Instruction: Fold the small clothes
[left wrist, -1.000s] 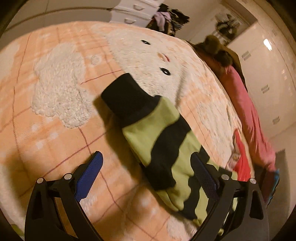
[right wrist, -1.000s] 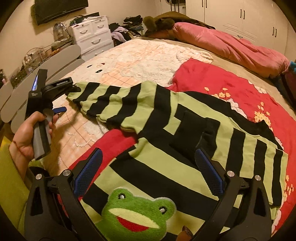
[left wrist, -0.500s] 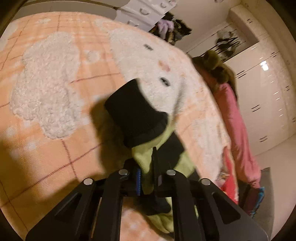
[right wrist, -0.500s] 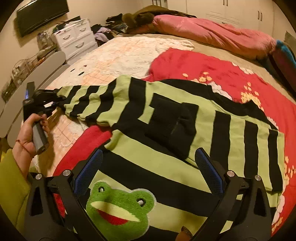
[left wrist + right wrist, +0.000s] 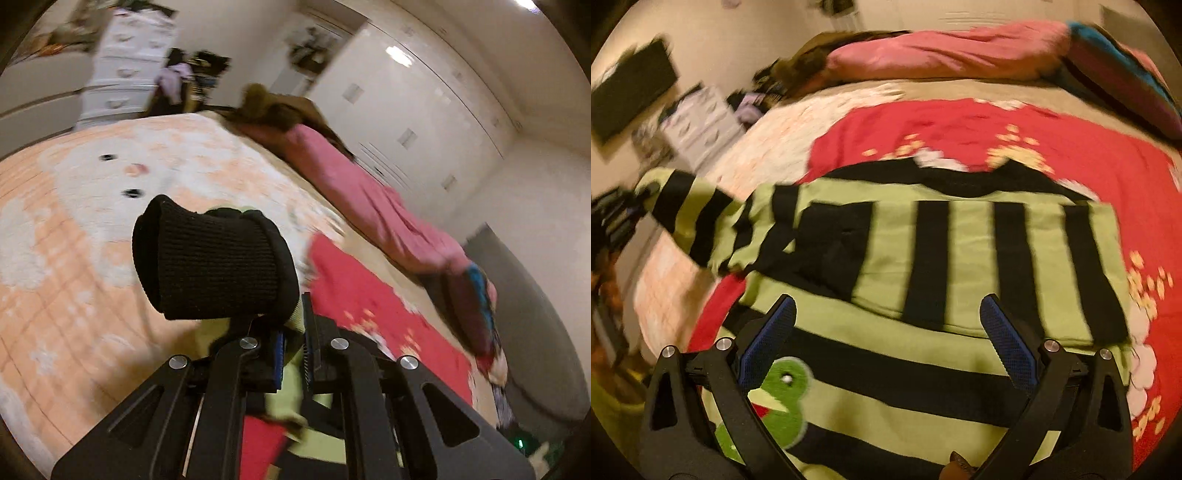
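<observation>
1. The left hand-held gripper [image 5: 293,356], spread a second earlier, was found pinched shut on the sleeve [image 5: 218,266] of the striped sweater [image 5: 960,258], just behind the black cuff.
2. The sleeve had been lifted off the bed [image 5: 74,258], toward the left of the right wrist frame.
3. The right hand-held gripper [image 5: 886,339] was held spread and empty over the sweater body.
4. The sleeve fold was judged begun.

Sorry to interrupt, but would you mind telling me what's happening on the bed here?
A person is folding a green-and-black striped sweater spread on the bed. The left gripper is shut on the sleeve just behind its black cuff, holding it off the bed. The right gripper hovers open over the sweater's body, near the frog patch, holding nothing.
</observation>
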Demonstrator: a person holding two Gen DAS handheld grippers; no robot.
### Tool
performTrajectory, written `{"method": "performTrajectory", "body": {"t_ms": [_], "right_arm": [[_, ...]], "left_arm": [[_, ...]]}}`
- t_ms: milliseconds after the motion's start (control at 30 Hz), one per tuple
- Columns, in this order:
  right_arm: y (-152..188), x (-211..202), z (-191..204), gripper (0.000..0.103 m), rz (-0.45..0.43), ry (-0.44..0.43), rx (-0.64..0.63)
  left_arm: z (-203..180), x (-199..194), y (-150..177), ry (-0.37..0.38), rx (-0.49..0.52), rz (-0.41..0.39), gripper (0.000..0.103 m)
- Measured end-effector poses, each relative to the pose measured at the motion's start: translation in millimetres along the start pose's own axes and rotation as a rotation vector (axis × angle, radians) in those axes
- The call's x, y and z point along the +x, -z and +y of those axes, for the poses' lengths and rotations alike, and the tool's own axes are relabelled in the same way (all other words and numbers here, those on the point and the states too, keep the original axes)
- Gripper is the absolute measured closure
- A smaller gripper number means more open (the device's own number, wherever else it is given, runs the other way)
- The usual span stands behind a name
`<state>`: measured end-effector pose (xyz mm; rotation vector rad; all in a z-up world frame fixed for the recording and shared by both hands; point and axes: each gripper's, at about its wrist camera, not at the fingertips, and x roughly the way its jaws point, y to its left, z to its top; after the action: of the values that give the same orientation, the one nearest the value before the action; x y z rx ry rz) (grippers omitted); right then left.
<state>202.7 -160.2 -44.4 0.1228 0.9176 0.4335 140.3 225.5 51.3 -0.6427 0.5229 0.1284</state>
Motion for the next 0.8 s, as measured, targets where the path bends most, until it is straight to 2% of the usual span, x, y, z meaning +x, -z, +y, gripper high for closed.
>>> {"method": "performTrajectory", "body": {"t_ms": [267,433,600,800], "right_arm": [[-3.9,-32.6,-90.2,0.009,-0.106,0.038,0.185],[-6.0,-46.3,-128.6,0.009,-0.162,0.085,0.230],[-5.7,-55.0,-163.7,0.009,-0.198,0.099,0.299],[-0.5,-62.3,-200.8,0.009,-0.229,0.099,0.396]], "left_arm": [[-100.8,19.0,53.7,0.075,0.130,0.127,0.096],[-155.7,45.7,89.5,0.097,0.219,0.215,0.096],[-195.8,75.0,130.8,0.105,0.298,0.296,0.096],[-225.1,108.4,170.4,0.105,0.369,0.368,0.096]]}}
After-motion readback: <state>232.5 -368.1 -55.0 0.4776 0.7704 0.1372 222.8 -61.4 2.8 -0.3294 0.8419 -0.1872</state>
